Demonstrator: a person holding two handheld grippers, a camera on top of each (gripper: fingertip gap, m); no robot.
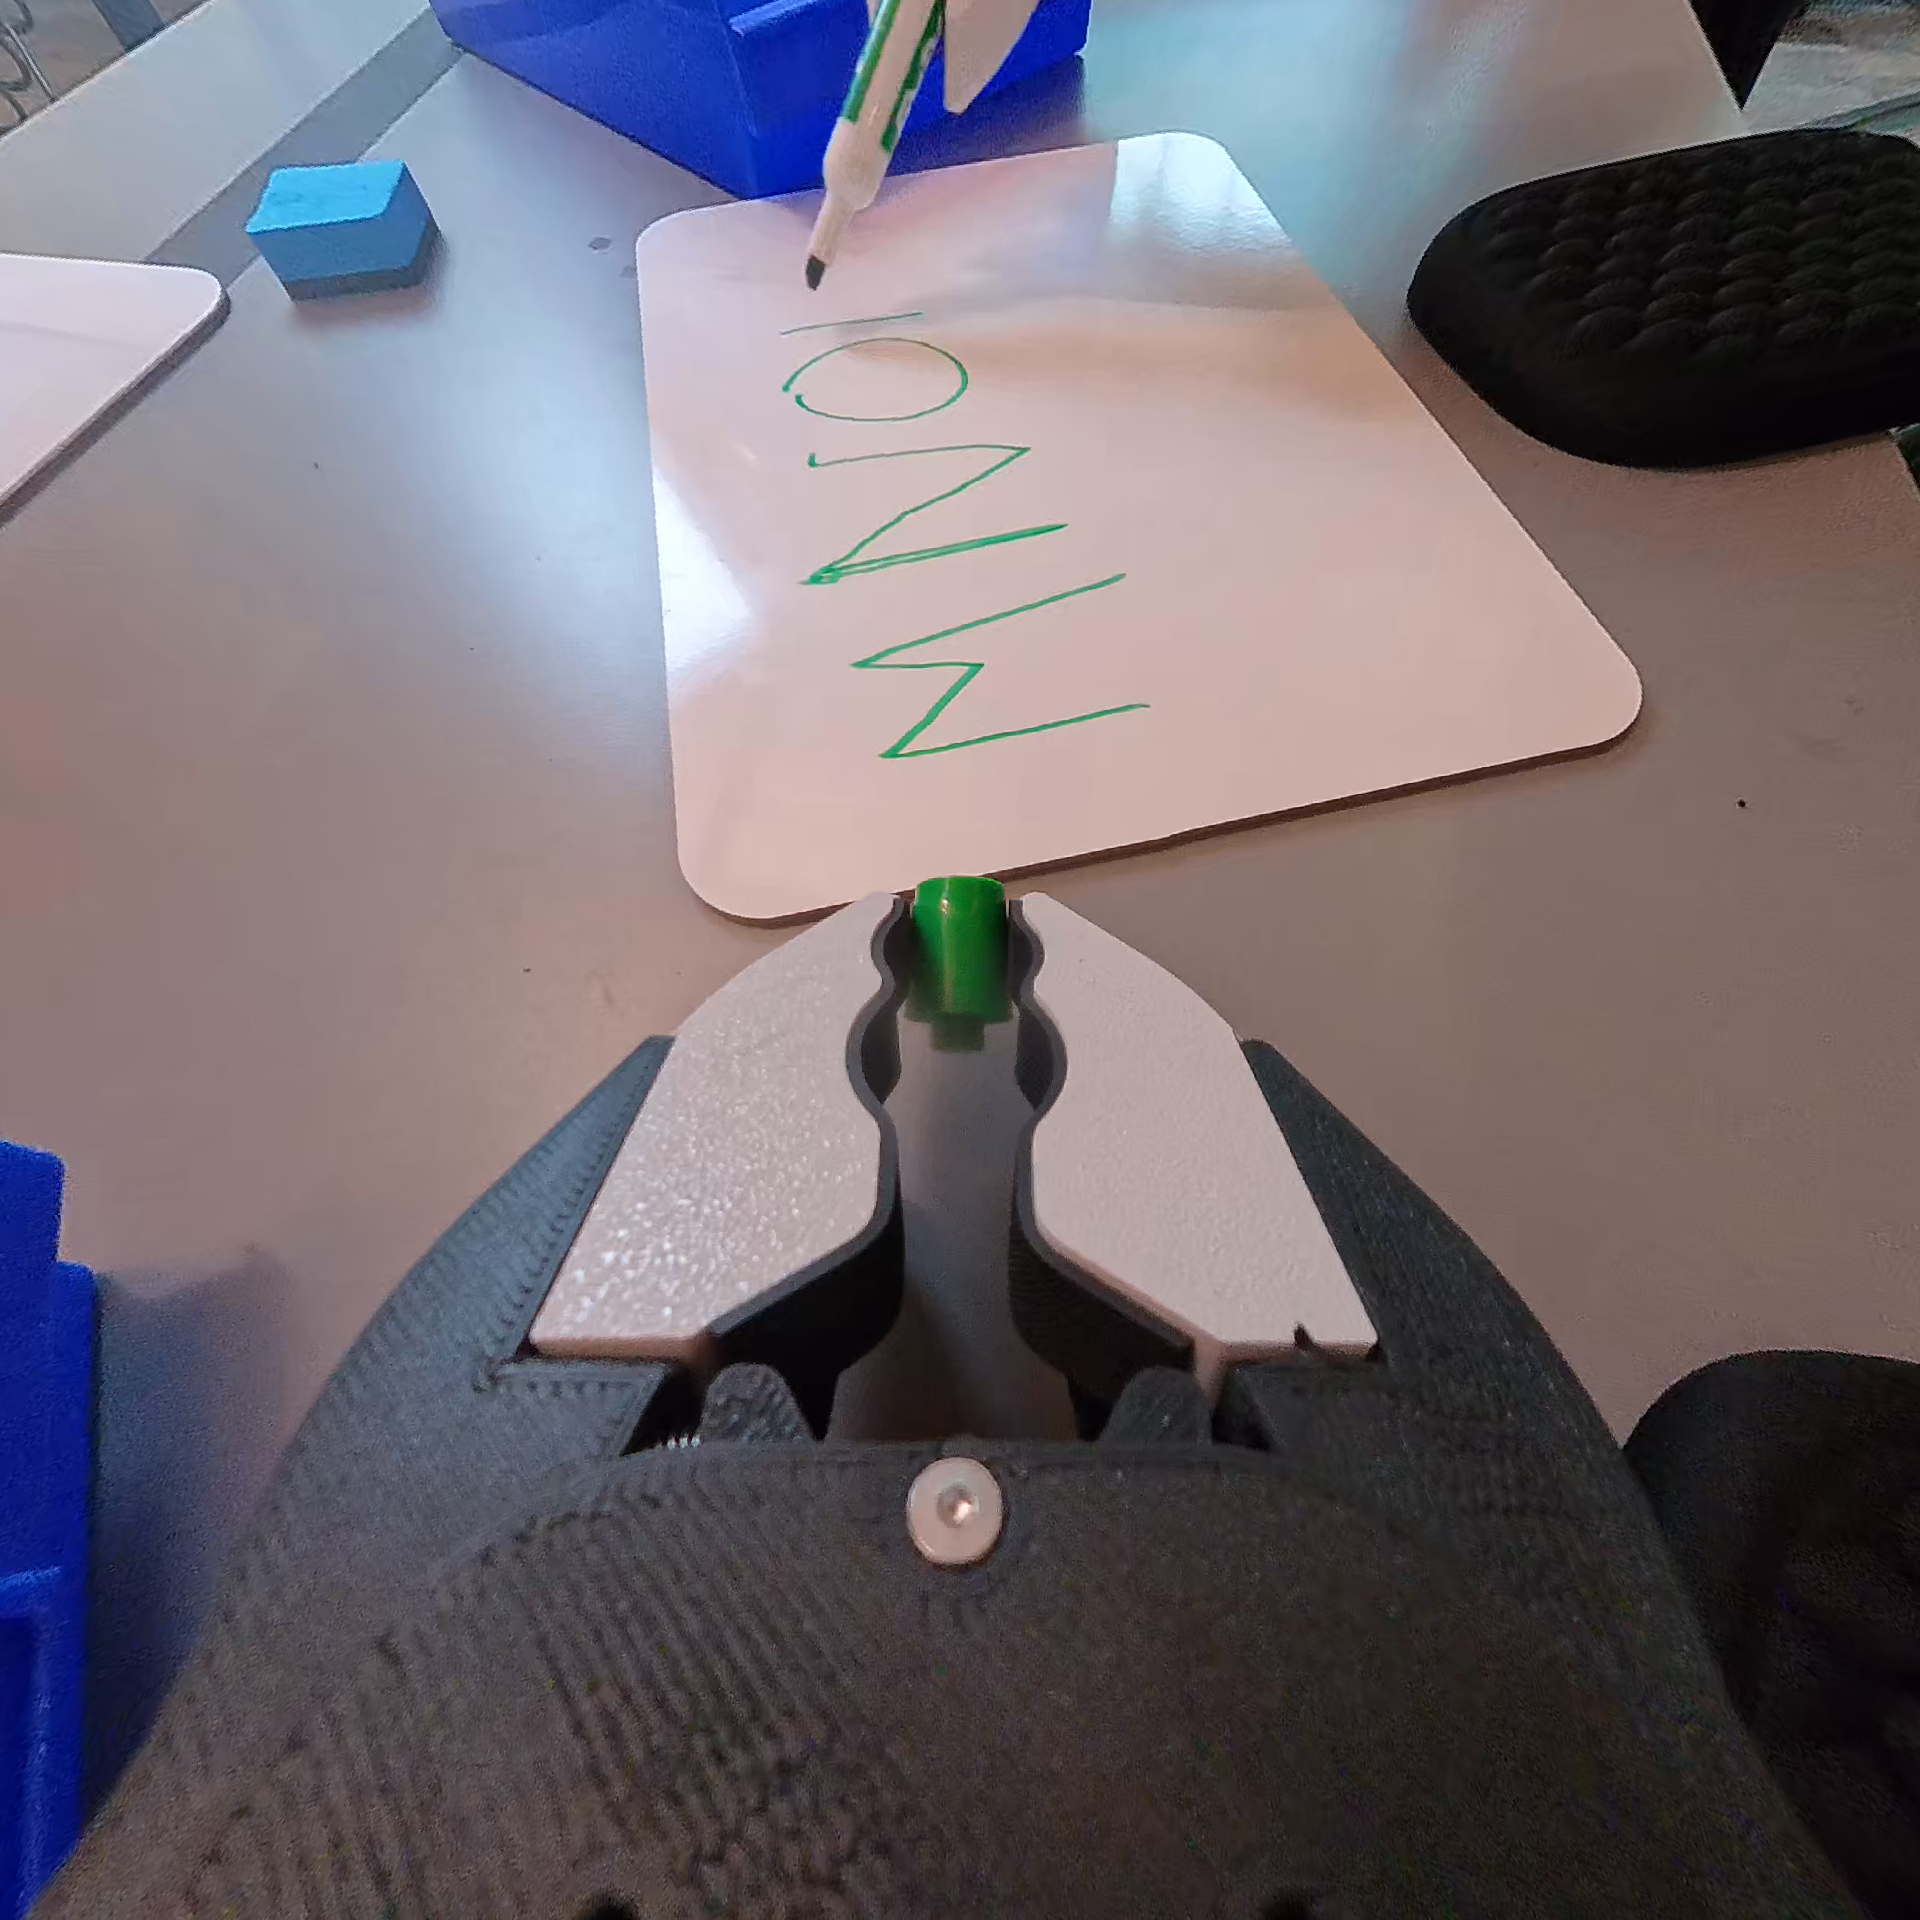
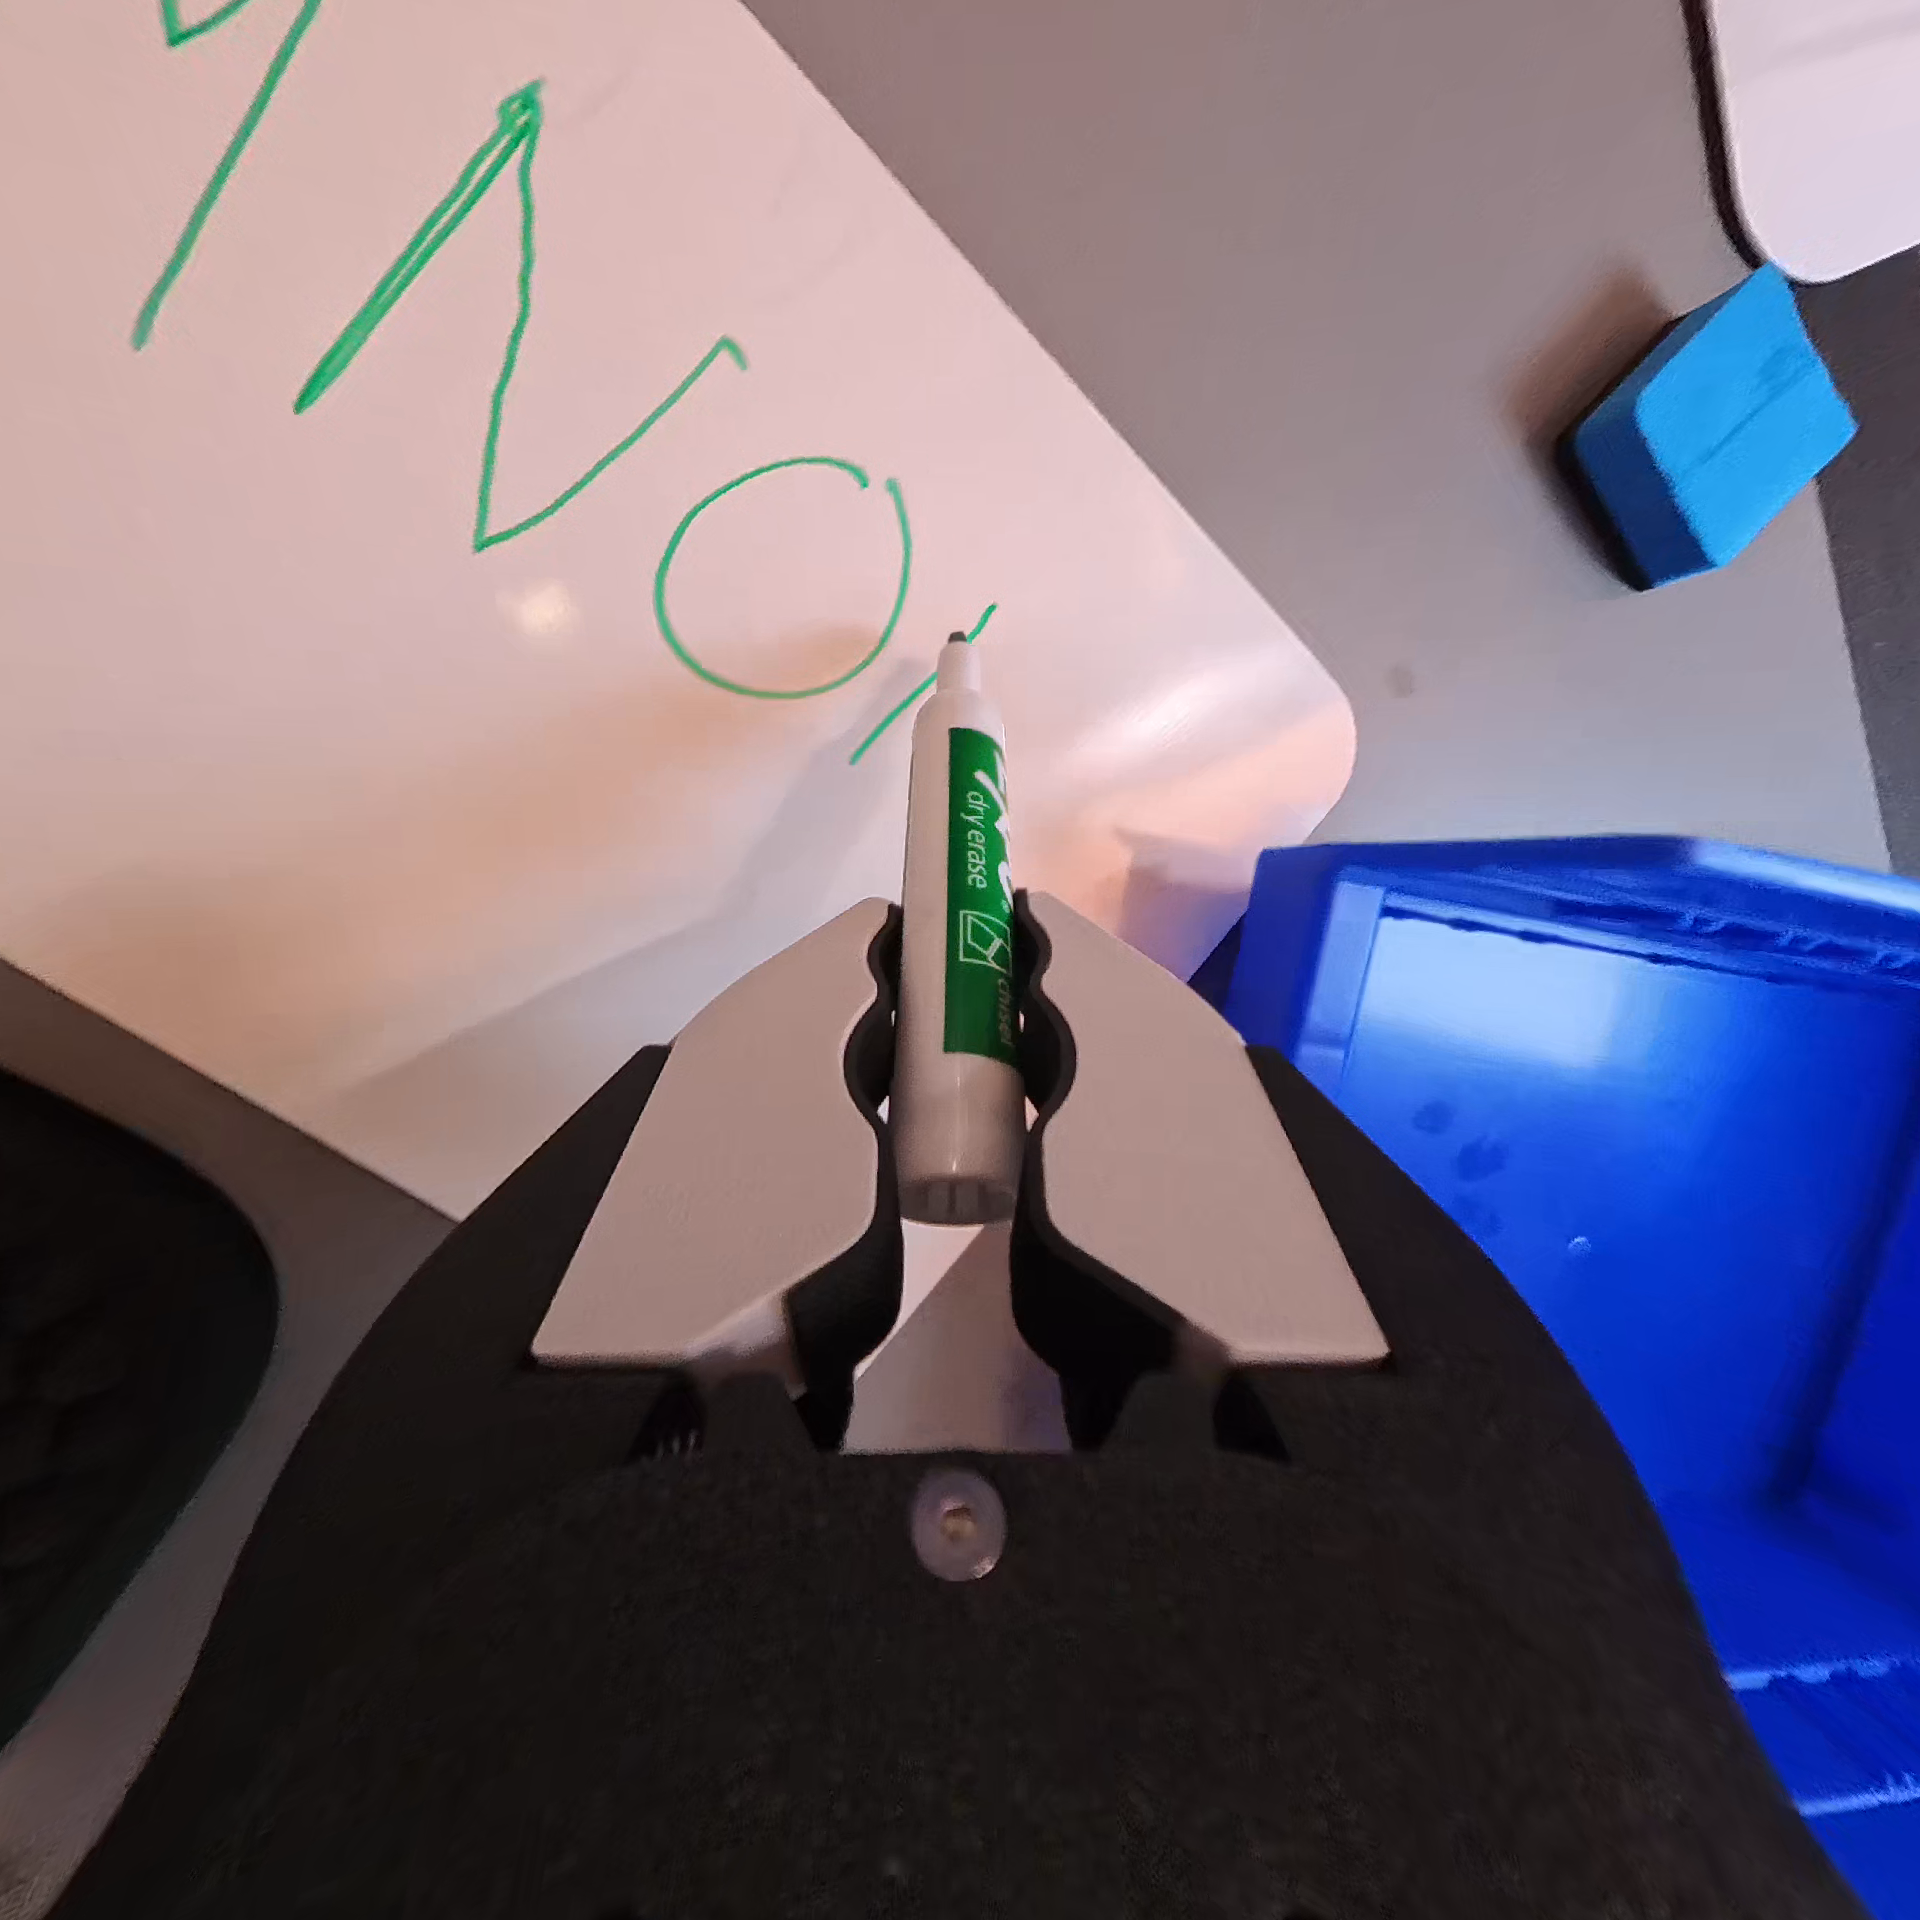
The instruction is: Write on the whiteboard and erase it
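A: Where is the marker (image 2: 954, 935) right now?

B: Pinched in the right hand-held gripper (image 2: 954, 940), held by the middle of its barrel, tip pointing down at the whiteboard (image 2: 312, 644). In the left wrist view the tip sits just above the board near its far edge, beside the last green stroke — whether it touches I cannot tell.

A: And the left hand-held gripper (image 1: 956, 914)?

B: Pressed onto the green cap (image 1: 956, 951), hovering just short of the board's near edge.

A: How will the marker handle?

B: Light, stiff and smooth, I'd judge. A round plastic barrel can twist or slide between the fingers (image 2: 769, 1039) when pressed on the board, so a mid-barrel hold in the notched pads looks sensible.

A: The board itself?

B: Thin, glossy, lying flat on the grey surface (image 1: 312, 727) — likely to skate under a sideways push, so light pressure.

A: And for erasing?

B: The blue eraser (image 1: 341, 227) sits on the surface left of the board, well apart from both grippers. It looks soft and light; take it across its short sides.
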